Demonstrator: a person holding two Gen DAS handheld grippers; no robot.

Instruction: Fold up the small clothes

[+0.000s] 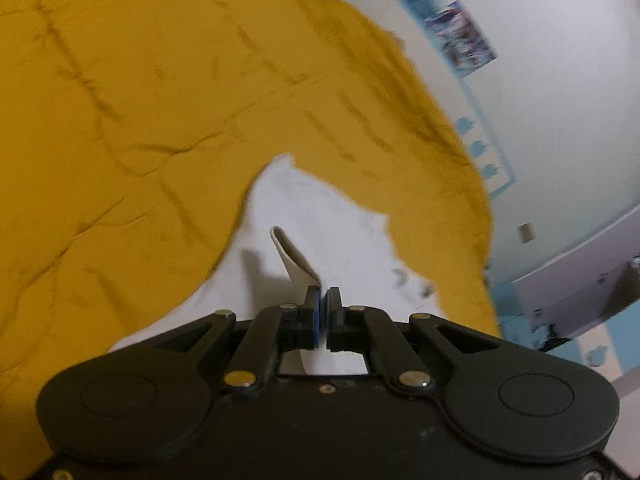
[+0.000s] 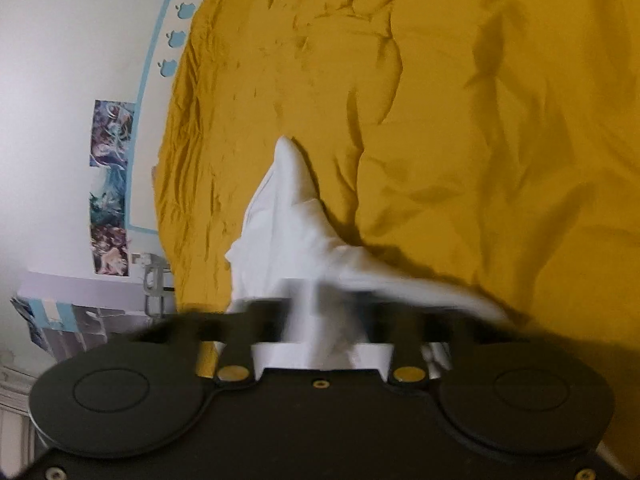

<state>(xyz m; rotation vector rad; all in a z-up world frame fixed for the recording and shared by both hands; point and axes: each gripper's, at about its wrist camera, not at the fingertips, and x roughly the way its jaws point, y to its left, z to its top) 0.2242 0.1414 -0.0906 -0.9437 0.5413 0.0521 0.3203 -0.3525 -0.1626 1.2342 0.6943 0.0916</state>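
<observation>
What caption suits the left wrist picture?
Shut left gripper pinches a white cloth garment over a mustard-yellow bedspread.

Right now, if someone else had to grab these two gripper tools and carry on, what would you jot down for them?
Left gripper: shut, pinching a thin edge or strap of the white garment.
Right gripper: blurred in its own camera view; it reads as shut on a bunched part of the same white garment.
Where things are: the garment lies crumpled on the yellow bedspread, spread out ahead of both grippers.
Done: both ends appear gripped.
Left: no neat fold shows yet. Probably pull it flat on the bedspread, then fold it.
</observation>
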